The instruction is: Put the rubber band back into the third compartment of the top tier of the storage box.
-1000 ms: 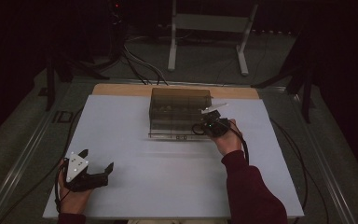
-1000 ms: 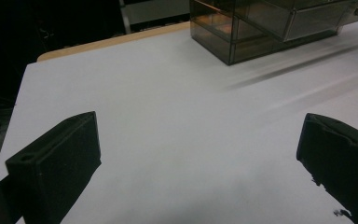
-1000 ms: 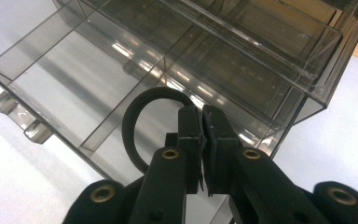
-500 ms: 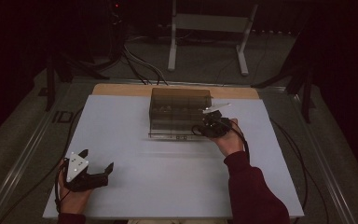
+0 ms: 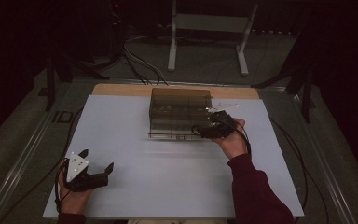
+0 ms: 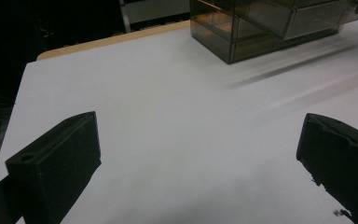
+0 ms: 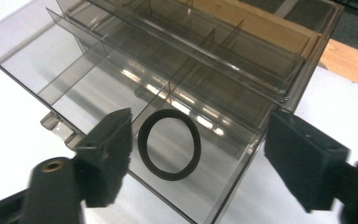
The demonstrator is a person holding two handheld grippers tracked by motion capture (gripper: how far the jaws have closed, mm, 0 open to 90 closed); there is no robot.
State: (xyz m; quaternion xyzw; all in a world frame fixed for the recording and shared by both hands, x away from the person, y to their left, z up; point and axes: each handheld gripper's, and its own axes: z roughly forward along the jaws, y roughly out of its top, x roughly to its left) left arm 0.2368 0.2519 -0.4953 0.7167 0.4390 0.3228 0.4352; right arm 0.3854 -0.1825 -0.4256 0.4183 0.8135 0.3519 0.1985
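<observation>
The bench carries a smoked-plastic drawer box, its bottom drawer pulled out toward the person. The right tongs sit at the drawer's right front corner. Their jaws have just been opening and now stand wide, touching nothing. The black ring lies flat on the drawer floor in the right-hand compartment, just beside the centre divider, in line between the jaws but free of both.

Judgement: the ring is released and placed; what remains is likely withdrawing the tongs and pushing the drawer shut.

The left tongs rest on the near left of the bench, well apart from the box, jaws wide, nothing between them.

Limits of inspection: in the high view the ring is too small and dark to pick out, and the right hand covers the drawer's corner. The box's upper drawers are hard to read through the tinted walls; their contents cannot be told. The right gripper view cuts off the drawer's near corner.
</observation>
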